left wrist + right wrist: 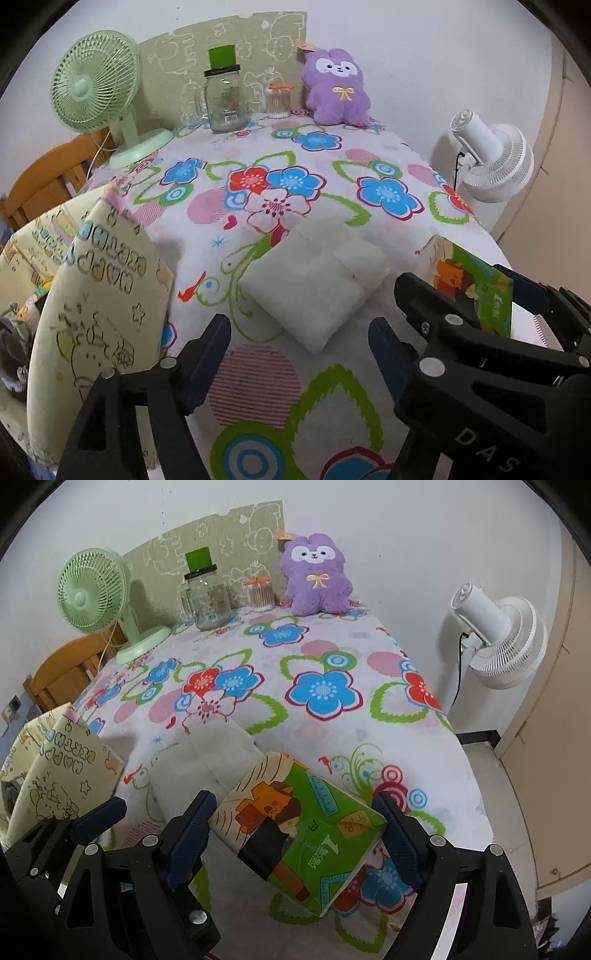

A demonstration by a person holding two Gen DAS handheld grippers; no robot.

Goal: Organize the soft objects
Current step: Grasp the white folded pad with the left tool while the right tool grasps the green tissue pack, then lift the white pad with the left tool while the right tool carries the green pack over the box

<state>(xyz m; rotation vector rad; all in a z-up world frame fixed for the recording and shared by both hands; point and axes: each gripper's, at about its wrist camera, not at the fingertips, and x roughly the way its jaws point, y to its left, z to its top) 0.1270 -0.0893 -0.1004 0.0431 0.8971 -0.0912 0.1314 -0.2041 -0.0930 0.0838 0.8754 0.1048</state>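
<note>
Over table [369, 155], beside bag [110, 295], clamping tissue pack [306, 830] in right gripper [293, 801], with left gripper [297, 325] open just behind loose white pad [314, 280]; apparently neither bagged yet, nor plush [338, 88] at the back.

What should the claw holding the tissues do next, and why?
Probably swing the right claw left, toward the open Happy Birthday bag. It is shut on the tissue pack, which looks lifted off the flowery tablecloth, and the bag at the table's left edge already has things inside. The folded white cloth lies in between, so pass above it.
</note>
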